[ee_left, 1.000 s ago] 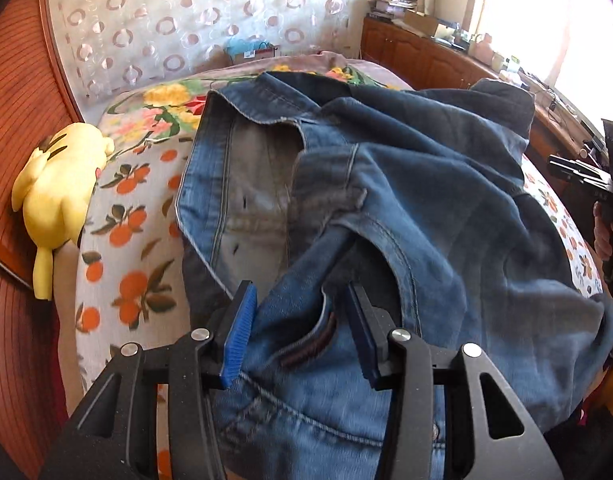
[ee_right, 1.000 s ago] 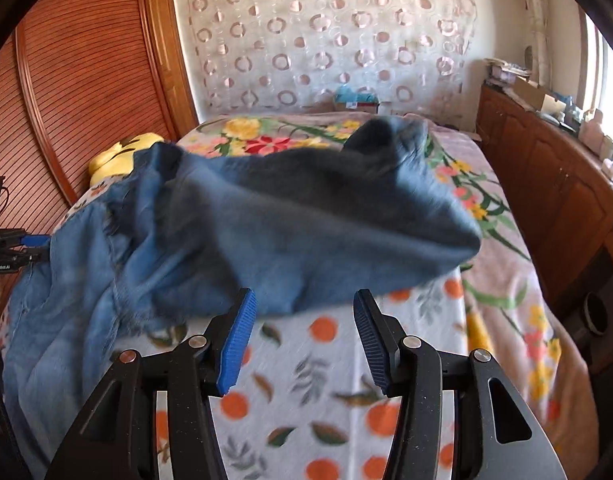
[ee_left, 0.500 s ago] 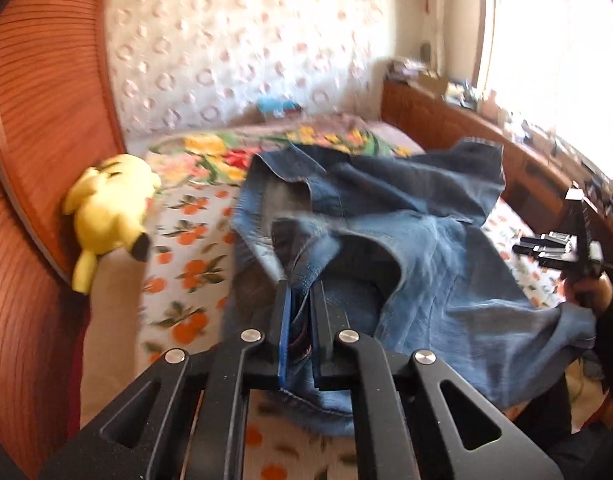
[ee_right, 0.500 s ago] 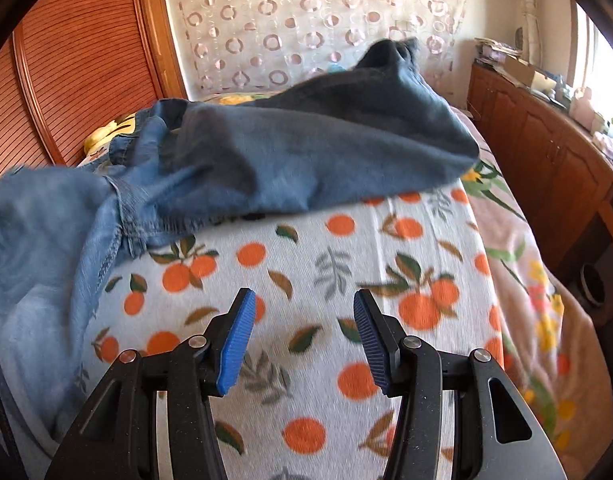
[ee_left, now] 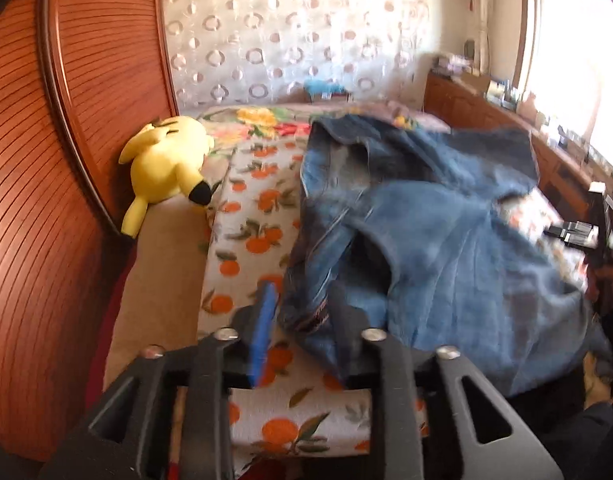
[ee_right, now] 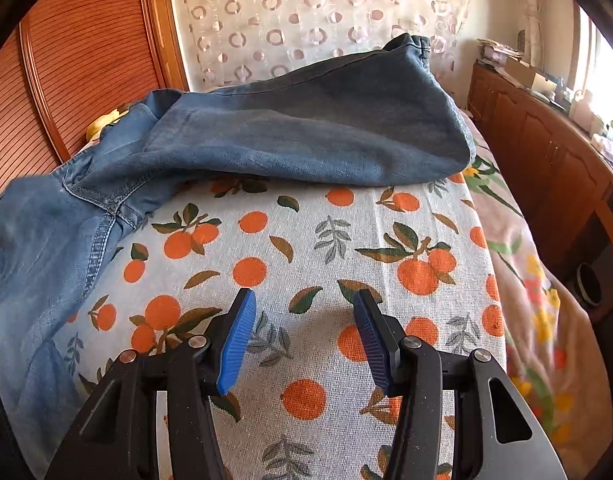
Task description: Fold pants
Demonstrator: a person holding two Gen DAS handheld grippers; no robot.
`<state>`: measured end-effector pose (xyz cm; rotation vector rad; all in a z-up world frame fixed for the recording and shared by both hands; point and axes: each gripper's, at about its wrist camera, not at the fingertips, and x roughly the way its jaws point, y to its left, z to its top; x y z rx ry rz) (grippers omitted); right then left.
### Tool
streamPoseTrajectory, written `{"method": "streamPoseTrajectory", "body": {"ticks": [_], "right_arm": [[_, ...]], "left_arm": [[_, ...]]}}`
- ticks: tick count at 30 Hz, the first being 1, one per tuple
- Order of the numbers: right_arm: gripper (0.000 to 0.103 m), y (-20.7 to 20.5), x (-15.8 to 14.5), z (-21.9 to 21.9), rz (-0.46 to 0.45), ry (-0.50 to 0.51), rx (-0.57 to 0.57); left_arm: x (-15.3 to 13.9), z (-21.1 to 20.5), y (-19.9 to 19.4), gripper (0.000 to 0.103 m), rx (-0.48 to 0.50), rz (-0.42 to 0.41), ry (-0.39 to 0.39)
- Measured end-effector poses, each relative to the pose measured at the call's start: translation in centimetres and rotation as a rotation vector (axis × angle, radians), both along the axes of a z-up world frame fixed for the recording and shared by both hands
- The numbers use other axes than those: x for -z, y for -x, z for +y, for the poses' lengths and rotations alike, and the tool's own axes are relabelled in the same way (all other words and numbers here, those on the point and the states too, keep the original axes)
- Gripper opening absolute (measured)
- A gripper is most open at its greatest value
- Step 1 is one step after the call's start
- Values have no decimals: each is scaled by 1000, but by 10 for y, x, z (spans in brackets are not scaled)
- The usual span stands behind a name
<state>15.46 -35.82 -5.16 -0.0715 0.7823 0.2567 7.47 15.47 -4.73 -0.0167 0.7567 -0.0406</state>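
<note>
A pair of blue denim jeans [ee_left: 426, 240] sprawls on the orange-print cotton bedsheet [ee_right: 306, 248], filling the centre and right of the left wrist frame. In the right wrist frame one leg [ee_right: 318, 128] stretches across the upper middle. A yellow plush toy [ee_left: 166, 160] lies at upper left, against the ribbed wooden wardrobe door [ee_left: 46, 160]. A wooden dresser [ee_right: 546, 160] stands at the right edge.
</note>
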Motion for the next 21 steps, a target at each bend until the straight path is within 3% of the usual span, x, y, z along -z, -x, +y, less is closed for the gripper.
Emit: {"method": "streamPoseTrajectory", "body": {"ticks": [5, 13, 17, 21], "right_arm": [[53, 4, 4, 5, -10, -10, 8], [53, 8, 5, -2, -9, -57, 18], [53, 8, 4, 0, -10, -45, 14], [53, 7, -1, 5, -22, -9, 7]], "left_arm": [[-5, 8, -27, 35, -10, -22, 10], [28, 8, -80, 35, 37, 71, 117], [36, -12, -78, 35, 97, 88, 119], [39, -36, -65, 35, 143, 95, 68]]}}
